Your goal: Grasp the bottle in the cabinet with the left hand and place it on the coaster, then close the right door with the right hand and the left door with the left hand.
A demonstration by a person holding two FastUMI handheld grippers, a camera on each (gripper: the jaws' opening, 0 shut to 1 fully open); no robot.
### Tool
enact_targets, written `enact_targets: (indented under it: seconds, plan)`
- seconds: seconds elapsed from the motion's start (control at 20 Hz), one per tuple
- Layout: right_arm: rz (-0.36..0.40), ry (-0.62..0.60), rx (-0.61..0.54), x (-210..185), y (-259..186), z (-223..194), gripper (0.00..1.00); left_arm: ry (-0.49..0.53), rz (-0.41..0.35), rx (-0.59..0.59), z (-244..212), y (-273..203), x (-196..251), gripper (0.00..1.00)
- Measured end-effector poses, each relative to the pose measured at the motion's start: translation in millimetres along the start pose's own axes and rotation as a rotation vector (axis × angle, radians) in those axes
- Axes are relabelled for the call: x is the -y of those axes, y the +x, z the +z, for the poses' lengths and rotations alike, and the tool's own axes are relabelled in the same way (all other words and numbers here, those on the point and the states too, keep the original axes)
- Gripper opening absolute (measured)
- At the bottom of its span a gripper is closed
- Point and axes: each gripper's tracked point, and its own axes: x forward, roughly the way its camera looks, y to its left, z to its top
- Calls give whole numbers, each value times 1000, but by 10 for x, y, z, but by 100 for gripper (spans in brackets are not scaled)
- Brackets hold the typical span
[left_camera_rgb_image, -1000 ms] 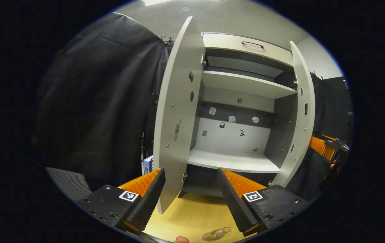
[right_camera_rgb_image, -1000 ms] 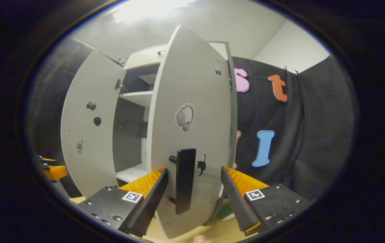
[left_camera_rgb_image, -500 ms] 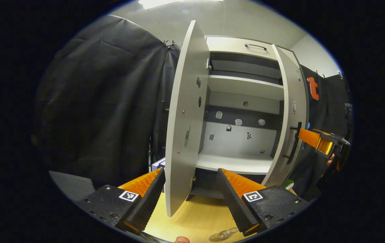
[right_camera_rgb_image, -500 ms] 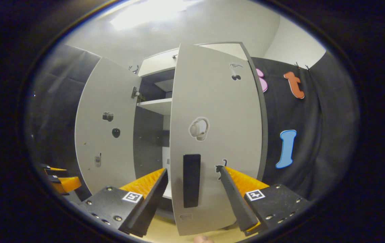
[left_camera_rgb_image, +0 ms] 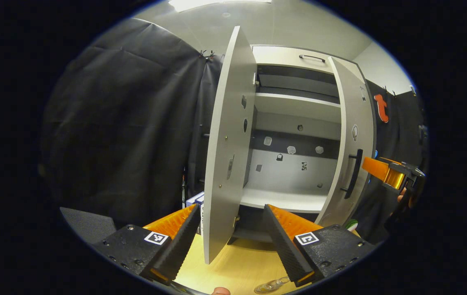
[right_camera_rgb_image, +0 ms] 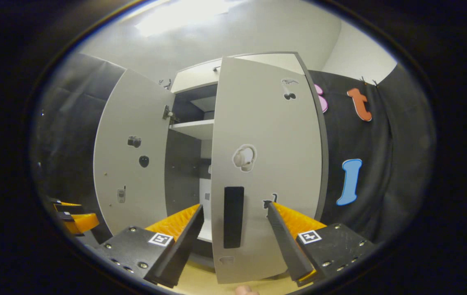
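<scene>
Right door (right_camera_rgb_image: 266, 164) of the cabinet (left_camera_rgb_image: 291, 57), now swung most of the way toward its frame: a second ago it stood wide, edge-on to the left gripper view, and half a second ago it had already turned its front face and black handle (right_camera_rgb_image: 233, 217) outward. In the last half second it moves only slightly further, so a narrow gap remains along its hinge-free edge and the closing is not yet complete.

Right gripper (right_camera_rgb_image: 235, 229), fingers spread, the handle standing between them without either finger visibly pressing on it; seen from the left gripper view it sits just beside the handle at the far right (left_camera_rgb_image: 381, 170).

Left door (left_camera_rgb_image: 227, 143), wide open throughout, its inner face toward the shelves. Left gripper (left_camera_rgb_image: 231, 233), fingers spread and holding nothing, the door's lower edge between them.

Cabinet shelves (left_camera_rgb_image: 286, 198) bare. A clear object (left_camera_rgb_image: 270, 284) lies on the wooden tabletop (left_camera_rgb_image: 237, 266) at the near edge, possibly the bottle on its coaster, though too little shows to say.

By this judgement, the placing step is done, the right door needs a final push, and the left door comes after.
</scene>
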Motion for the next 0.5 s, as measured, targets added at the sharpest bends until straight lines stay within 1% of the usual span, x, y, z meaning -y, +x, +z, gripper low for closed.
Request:
enact_targets:
  seconds: [0.1, 0.15, 0.2, 0.25, 0.35, 0.4, 0.45, 0.5]
  plan:
    - [6, 2, 2, -31, 8, 4, 95, 3, 4, 0, 5, -6, -16, 96]
    - [9, 2, 2, -42, -4, -2, 95, 5, 6, 1, 13, -10, -28, 93]
    - [11, 2, 1, -57, 10, -8, 95, 6, 8, 2, 12, -12, -40, 93]
    - [14, 1, 0, -67, 9, -13, 95, 9, 11, 4, 21, -15, -57, 96]
    - [17, -1, -2, -91, 8, -34, 95, 17, 20, 7, 25, -23, -99, 96]
    - [18, -2, -3, -103, 21, -34, 95, 20, 24, 8, 31, -19, -125, 93]
    - [20, -3, -4, -120, 20, -44, 95, 21, 29, 10, 42, -20, -151, 96]
    - [21, -3, -5, -131, 19, -44, 95, 21, 35, 13, 49, -23, -190, 96]
